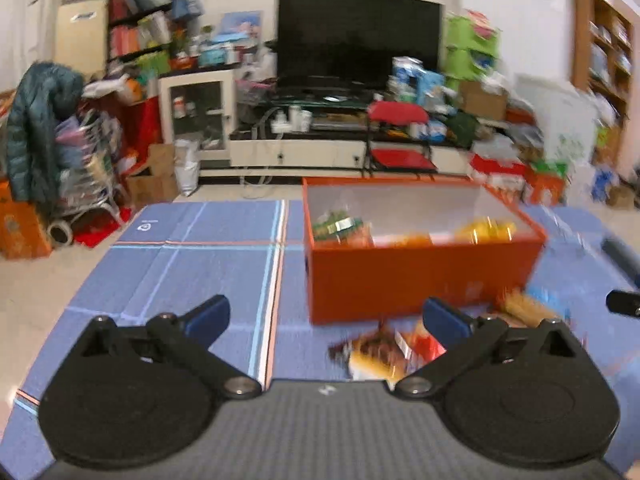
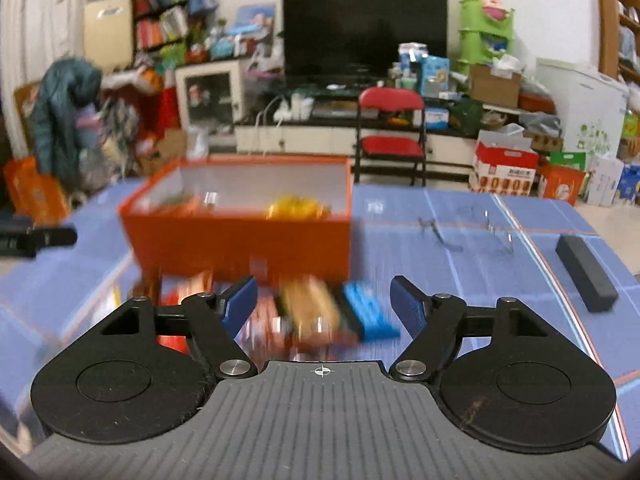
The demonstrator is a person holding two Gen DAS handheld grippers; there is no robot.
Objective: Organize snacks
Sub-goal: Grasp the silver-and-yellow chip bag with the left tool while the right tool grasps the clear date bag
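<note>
Two claws face one orange box (image 1: 420, 276) on the blue mat (image 1: 192, 264), and both stand open with nothing between their fingers. Your left claw (image 1: 326, 316) is spread wide, with the snack packets (image 1: 384, 354) lying on the mat just ahead and toward its right finger. Your right claw (image 2: 324, 302) is parted less widely, over a brown packet (image 2: 312, 308) and a blue packet (image 2: 368, 312) that rest on the mat in front of the box. The box already holds several packets, green at its left end and a yellow packet (image 2: 298, 206) toward its right. The loose heap is blurred, so you cannot tell how the packets overlap. To do this step well, choose one packet per claw, centre it between the fingers, and lower until the pads flank its body before closing. The bags probably crush easily, so close gently. Keep clear of the glasses (image 2: 468, 228) and the dark case (image 2: 586, 278) on the mat to the right
</note>
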